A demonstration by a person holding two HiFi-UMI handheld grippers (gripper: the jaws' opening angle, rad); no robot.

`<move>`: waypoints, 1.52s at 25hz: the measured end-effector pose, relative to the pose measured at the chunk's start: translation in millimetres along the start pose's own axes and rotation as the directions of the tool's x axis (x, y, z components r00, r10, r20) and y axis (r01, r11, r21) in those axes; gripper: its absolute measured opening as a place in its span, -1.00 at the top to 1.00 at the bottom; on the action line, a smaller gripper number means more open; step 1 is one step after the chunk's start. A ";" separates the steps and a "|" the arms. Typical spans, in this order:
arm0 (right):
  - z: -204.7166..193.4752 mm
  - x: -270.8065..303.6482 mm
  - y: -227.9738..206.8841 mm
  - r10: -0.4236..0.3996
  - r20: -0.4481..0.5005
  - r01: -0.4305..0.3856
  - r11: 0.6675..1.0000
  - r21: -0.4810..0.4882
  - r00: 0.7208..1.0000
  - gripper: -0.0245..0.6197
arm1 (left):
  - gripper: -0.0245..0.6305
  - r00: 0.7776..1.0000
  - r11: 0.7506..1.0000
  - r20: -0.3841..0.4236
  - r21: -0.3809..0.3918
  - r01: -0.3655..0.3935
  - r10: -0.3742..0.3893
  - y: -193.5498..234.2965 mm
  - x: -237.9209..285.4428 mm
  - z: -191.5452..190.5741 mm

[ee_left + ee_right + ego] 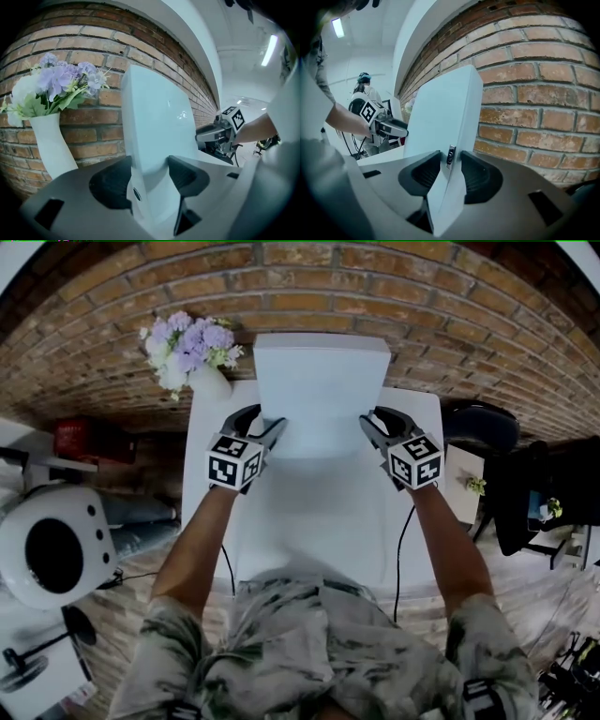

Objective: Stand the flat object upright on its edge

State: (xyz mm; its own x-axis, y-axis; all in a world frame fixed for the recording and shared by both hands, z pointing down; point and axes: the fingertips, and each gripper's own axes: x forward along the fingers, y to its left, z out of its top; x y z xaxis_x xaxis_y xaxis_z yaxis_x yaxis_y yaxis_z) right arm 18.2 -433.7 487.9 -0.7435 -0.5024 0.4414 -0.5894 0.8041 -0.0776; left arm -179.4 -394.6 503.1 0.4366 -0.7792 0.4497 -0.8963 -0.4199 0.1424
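A thin white flat object (322, 390) is raised steeply over the white table (319, 521), its broad face toward me and its top edge near the brick wall. My left gripper (270, 435) is shut on its left side edge. In the left gripper view the slab (159, 122) rises between the two dark pads (112, 183). My right gripper (368, 427) is shut on the right side edge. In the right gripper view the slab (440, 112) shows a small port between the pads (478, 176). Whether its lower edge touches the table is hidden.
A white vase of purple and white flowers (192, 352) stands at the table's back left, close to the left gripper. The brick wall (450, 306) runs right behind the table. A dark chair (480, 427) is at the right, and a round white appliance (47, 549) on the floor at the left.
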 end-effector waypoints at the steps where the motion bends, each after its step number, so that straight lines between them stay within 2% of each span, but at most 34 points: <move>1: 2.1 4.4 -2.7 -0.009 0.003 0.009 1.000 -0.015 1.000 0.44 | 0.12 1.000 1.000 0.003 0.008 -0.004 0.004 4.4 3.9 0.9; 15: 10.1 55.1 -53.4 -0.147 0.037 0.150 0.979 -0.136 0.989 0.46 | 0.12 0.995 0.987 0.048 0.132 -0.090 0.085 51.2 73.6 18.1; 25: 13.3 77.3 -77.3 -0.186 0.042 0.191 0.963 -0.192 0.982 0.47 | 0.12 0.988 0.977 0.079 0.159 -0.142 0.131 64.6 97.9 24.4; 38: 16.5 89.0 -89.7 -0.209 0.060 0.216 0.962 -0.165 0.976 0.47 | 0.12 0.988 0.976 0.079 0.168 -0.142 0.130 75.0 112.9 33.6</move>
State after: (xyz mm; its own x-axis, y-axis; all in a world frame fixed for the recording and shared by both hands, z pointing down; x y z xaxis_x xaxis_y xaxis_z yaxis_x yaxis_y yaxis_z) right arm -0.3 -555.7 519.4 -0.6217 -0.6772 0.3936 -0.6757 0.7178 0.1676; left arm -194.7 -529.6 534.9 0.3208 -0.8616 0.3933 -0.9233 -0.3771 -0.0730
